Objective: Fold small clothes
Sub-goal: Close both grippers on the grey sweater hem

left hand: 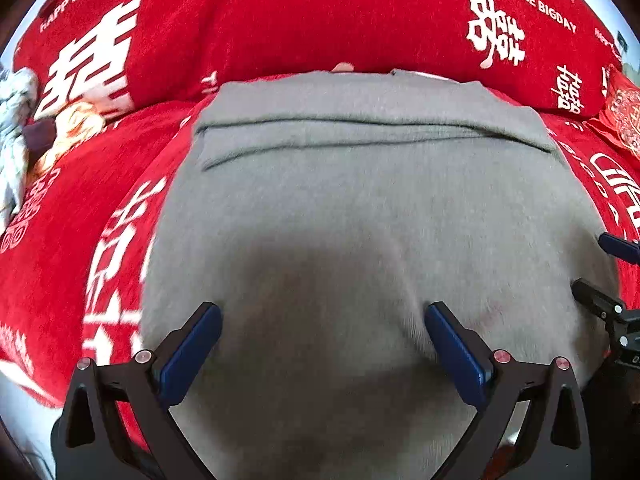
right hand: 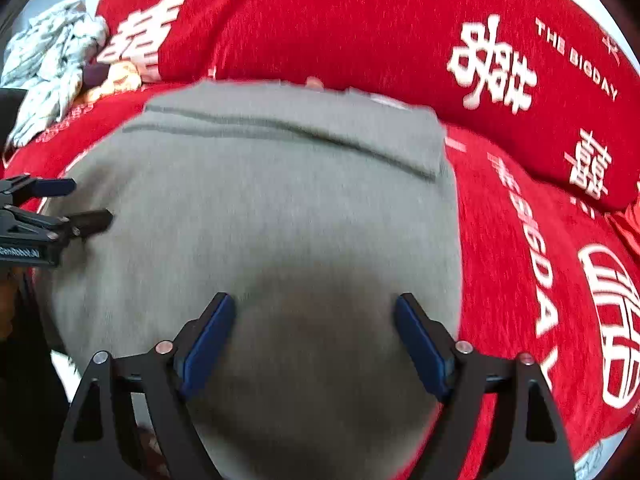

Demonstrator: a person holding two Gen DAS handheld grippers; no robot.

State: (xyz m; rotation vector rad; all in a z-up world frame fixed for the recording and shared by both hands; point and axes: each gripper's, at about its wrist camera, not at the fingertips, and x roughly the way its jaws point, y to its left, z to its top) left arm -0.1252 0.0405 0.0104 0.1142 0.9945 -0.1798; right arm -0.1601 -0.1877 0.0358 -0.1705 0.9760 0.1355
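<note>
A grey knit garment (left hand: 360,200) lies spread on a red cover, its far edge folded back into a band (left hand: 360,120). It also fills the right wrist view (right hand: 260,208). My left gripper (left hand: 322,316) is open, its blue pads wide apart just above the garment's near part. My right gripper (right hand: 316,308) is open too, over the garment's near right part. Each gripper shows at the edge of the other's view: the right one (left hand: 600,272) and the left one (right hand: 80,204). Neither holds cloth.
The red cover (left hand: 280,20) with white lettering rises into a cushion behind the garment. A pile of pale patterned clothes (right hand: 52,60) lies at the far left, with an orange-and-white piece (left hand: 76,124) beside it. A red embroidered item (left hand: 620,116) sits at the far right.
</note>
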